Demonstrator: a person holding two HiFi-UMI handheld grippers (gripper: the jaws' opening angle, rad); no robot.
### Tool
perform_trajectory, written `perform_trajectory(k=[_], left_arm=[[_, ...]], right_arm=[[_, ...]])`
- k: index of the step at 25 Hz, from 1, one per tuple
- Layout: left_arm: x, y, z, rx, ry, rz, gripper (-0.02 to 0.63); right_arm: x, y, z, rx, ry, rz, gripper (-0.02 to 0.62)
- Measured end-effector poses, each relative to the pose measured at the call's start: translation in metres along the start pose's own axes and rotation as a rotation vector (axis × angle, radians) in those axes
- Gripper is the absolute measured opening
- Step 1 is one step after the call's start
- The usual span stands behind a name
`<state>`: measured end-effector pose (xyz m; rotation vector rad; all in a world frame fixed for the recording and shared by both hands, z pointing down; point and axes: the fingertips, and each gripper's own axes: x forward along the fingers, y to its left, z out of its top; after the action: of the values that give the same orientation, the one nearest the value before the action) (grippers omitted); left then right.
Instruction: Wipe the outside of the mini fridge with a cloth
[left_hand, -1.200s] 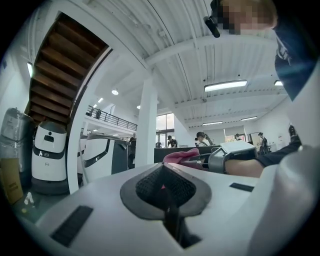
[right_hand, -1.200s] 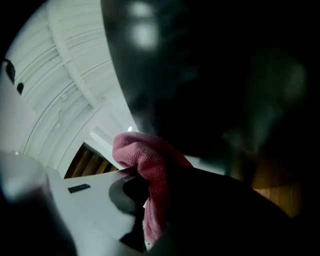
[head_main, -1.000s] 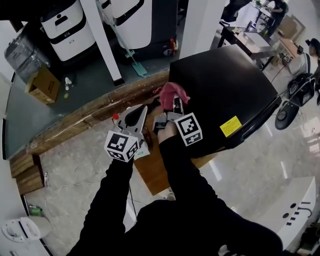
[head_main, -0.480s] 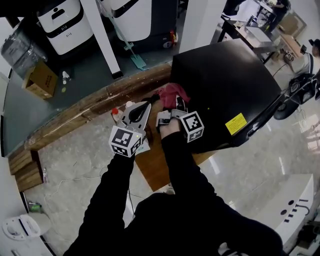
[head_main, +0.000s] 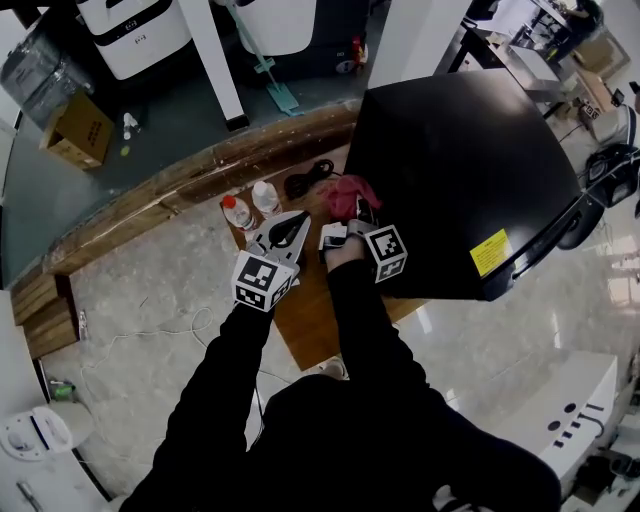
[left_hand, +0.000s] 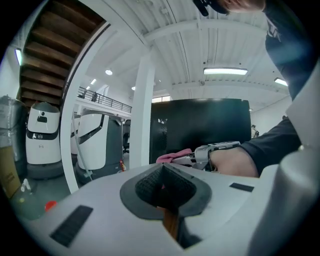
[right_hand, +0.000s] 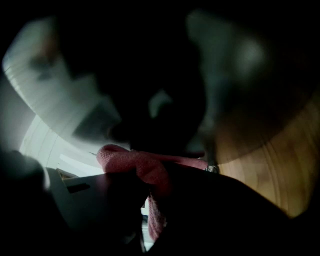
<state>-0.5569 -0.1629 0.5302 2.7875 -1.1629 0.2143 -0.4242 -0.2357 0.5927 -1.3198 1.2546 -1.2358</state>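
Observation:
The black mini fridge (head_main: 455, 160) stands on a low wooden table (head_main: 315, 320); it also shows as a dark box (left_hand: 200, 125) in the left gripper view. My right gripper (head_main: 352, 212) is shut on a pink cloth (head_main: 348, 194) and presses it against the fridge's left side, low down. The right gripper view is dark, with the pink cloth (right_hand: 145, 167) bunched between the jaws. My left gripper (head_main: 290, 228) hangs shut and empty just left of the right one, over the table.
Two small bottles (head_main: 250, 205) and a black cable (head_main: 310, 178) sit on the table left of the fridge. A wooden kerb (head_main: 150, 220) curves behind it. A cardboard box (head_main: 75, 130), white machines (head_main: 130, 30) and a white pillar (head_main: 205, 60) stand beyond.
Both grippers have come lower along the fridge's left side, the cloth moving with the right one. The head view has tipped, bringing the bottles and cable into sight.

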Motion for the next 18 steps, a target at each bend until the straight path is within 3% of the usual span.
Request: perform_trajectory(k=[5,18], left_arm=[[0.009,-0.011,-0.038,-0.02,0.054,-0.022,0.006],[0.019,-0.026,-0.091,-0.047,0.144,-0.04,0.006]], right_arm=[[0.006,-0.039,-0.005,0.023,0.023,-0.003,0.062],[0.01,-0.148,-0.009,0.066,0.058,-0.137,0.062]])
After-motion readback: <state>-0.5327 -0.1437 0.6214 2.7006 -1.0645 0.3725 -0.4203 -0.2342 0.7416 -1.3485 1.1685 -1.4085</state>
